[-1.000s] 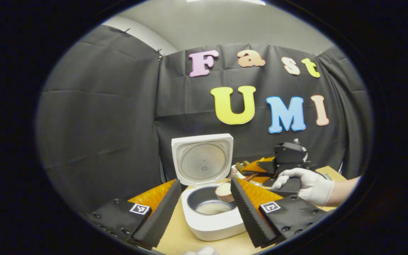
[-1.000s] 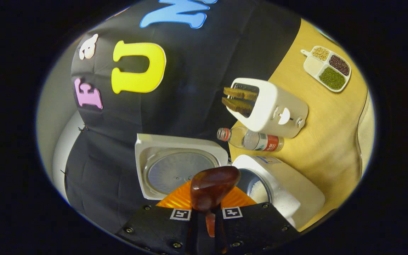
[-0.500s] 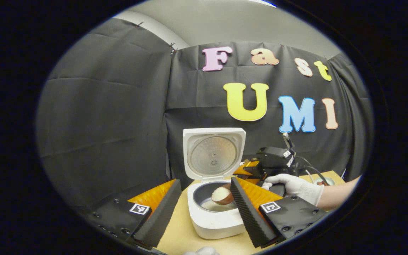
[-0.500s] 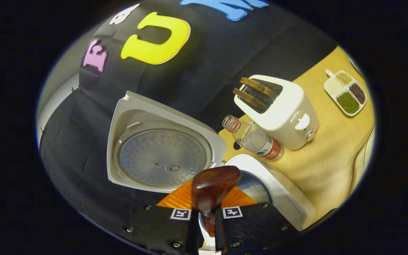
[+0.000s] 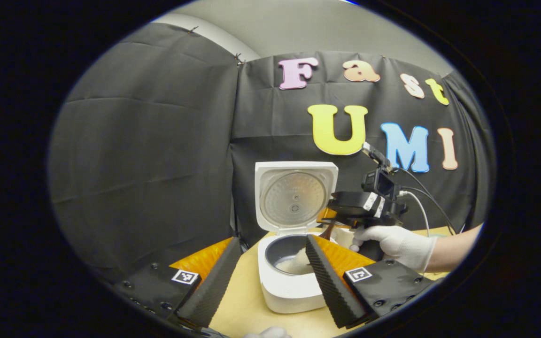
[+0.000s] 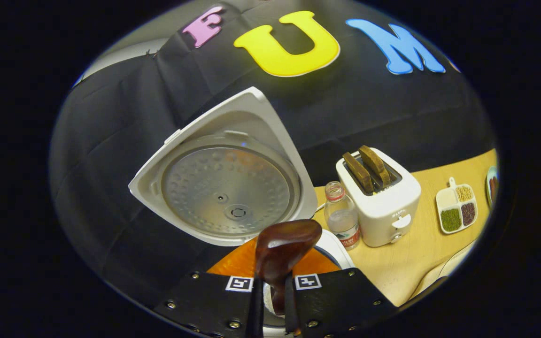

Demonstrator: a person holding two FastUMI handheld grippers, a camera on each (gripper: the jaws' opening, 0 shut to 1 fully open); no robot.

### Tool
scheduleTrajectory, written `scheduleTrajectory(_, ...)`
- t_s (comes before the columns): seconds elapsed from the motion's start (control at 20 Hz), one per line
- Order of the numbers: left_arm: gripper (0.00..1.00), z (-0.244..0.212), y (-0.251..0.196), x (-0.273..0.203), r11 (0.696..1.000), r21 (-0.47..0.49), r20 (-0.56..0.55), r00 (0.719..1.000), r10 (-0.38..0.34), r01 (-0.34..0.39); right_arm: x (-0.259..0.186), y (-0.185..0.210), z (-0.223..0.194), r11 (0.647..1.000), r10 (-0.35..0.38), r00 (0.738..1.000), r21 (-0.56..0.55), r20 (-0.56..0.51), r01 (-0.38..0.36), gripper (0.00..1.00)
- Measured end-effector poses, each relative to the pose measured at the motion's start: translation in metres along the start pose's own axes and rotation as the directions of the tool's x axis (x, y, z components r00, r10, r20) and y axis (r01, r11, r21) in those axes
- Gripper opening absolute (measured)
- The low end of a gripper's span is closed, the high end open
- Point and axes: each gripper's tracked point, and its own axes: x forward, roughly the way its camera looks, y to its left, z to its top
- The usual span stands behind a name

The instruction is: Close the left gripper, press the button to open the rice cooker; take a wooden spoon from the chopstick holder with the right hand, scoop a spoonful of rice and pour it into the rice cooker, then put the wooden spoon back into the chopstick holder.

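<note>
We are seeing the rice cooker (image 5: 289, 277) standing open on the table (image 5: 247, 310), rice inside, while a gloved hand (image 5: 399, 244) is holding the right gripper (image 5: 329, 220) over it.

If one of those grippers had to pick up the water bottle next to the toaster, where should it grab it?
Probably around the middle of the water bottle, near its label, coming in level from the open table side in front. It stands upright, its body is round and straight there, while the neck narrows. The toaster crowds one side and the rice cooker lid the other.
</note>
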Motion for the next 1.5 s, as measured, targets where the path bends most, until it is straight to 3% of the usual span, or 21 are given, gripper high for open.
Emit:
scheduleTrajectory(0.2,0.99,-0.001,0.001,-0.006,1.000,0.005,0.006,1.000,0.007,-0.007,-0.009,0.026,0.001,0.967,0.029,0.998,-0.253,0.055,-0.015,0.18)
scheduleTrajectory(0.4,0.99,-0.004,0.003,-0.010,1.000,0.010,0.009,1.000,0.018,-0.018,-0.019,0.053,0.002,0.849,0.088,0.990,-0.529,0.107,-0.018,0.18)
scheduleTrajectory(0.5,0.99,-0.003,0.003,-0.011,1.000,0.014,0.007,1.000,0.019,-0.019,-0.022,0.060,-0.006,0.819,0.108,0.989,-0.573,0.104,-0.029,0.18)
scheduleTrajectory(0.7,0.99,-0.002,0.003,-0.015,1.000,0.019,0.010,1.000,0.016,-0.016,-0.019,0.046,-0.009,0.756,0.074,0.992,-0.654,0.104,0.012,0.18)
scheduleTrajectory(0.8,0.99,-0.002,0.003,-0.017,1.000,0.025,0.012,1.000,0.015,-0.015,-0.018,0.042,-0.013,0.751,0.071,0.993,-0.660,0.097,0.010,0.18)
scheduleTrajectory(0.95,0.99,-0.001,0.001,-0.017,0.999,0.032,0.010,1.000,0.008,-0.008,-0.022,0.042,-0.011,0.771,0.076,0.993,-0.637,0.091,-0.001,0.18)
scheduleTrajectory(1.15,0.98,-0.002,0.003,-0.019,1.000,0.026,0.008,1.000,0.002,-0.003,-0.025,0.041,-0.009,0.886,0.081,0.996,-0.460,0.046,-0.051,0.18)
scheduleTrajectory(1.3,0.99,-0.001,0.005,-0.020,1.000,0.022,0.007,1.000,-0.002,0.002,-0.030,0.030,0.001,0.931,0.079,0.996,-0.360,0.036,-0.061,0.18)
scheduleTrajectory(1.4,0.99,0.003,0.001,-0.020,0.999,0.030,0.011,1.000,-0.013,0.013,-0.033,0.022,0.003,0.967,0.079,0.997,-0.246,0.024,-0.071,0.18)
scheduleTrajectory(1.5,0.99,0.008,-0.002,-0.022,0.999,0.044,0.018,1.000,-0.026,0.025,-0.038,0.014,0.009,0.994,0.095,0.995,-0.059,0.016,-0.094,0.18)
